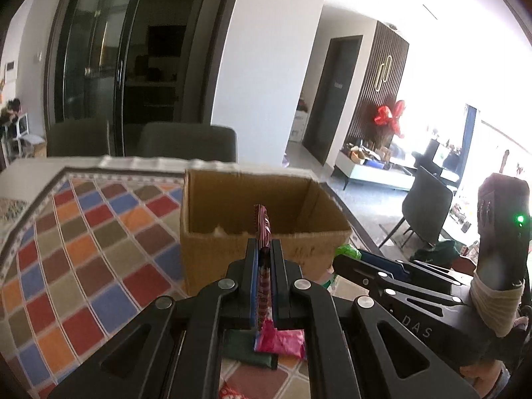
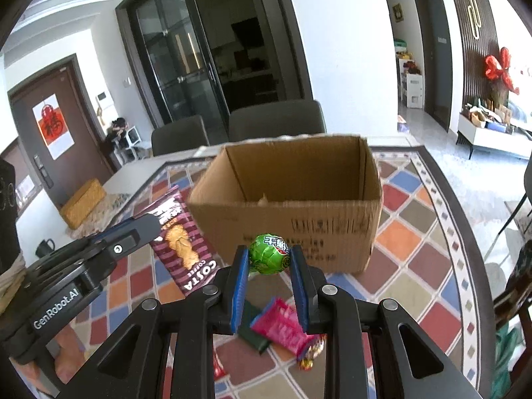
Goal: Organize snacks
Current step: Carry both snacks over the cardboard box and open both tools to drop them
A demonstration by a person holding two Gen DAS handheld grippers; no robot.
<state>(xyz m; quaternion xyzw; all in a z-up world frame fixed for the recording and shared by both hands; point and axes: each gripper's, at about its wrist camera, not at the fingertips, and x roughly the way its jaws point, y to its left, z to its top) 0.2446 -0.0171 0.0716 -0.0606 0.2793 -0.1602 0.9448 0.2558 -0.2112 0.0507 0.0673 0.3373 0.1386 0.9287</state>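
Note:
An open cardboard box (image 1: pixel 259 229) (image 2: pixel 299 206) stands on the checked tablecloth. My left gripper (image 1: pixel 265 249) is shut on a striped purple Costa biscuit packet (image 1: pixel 262 226), held edge-on above the table just in front of the box; the packet (image 2: pixel 181 236) and the left gripper (image 2: pixel 133 232) show at the left of the right wrist view. My right gripper (image 2: pixel 270 256) is shut on a round green wrapped candy (image 2: pixel 269 253), held in front of the box's near wall. It shows at the right of the left wrist view (image 1: pixel 359 259).
A pink packet (image 2: pixel 282 326) (image 1: pixel 282 339), a dark green packet (image 2: pixel 252 332) (image 1: pixel 246 345) and small wrapped sweets (image 2: pixel 309 355) lie on the cloth below the grippers. Grey chairs (image 2: pixel 276 119) stand behind the table. A yellow box (image 2: pixel 83 202) and dark mug (image 2: pixel 45 247) sit far left.

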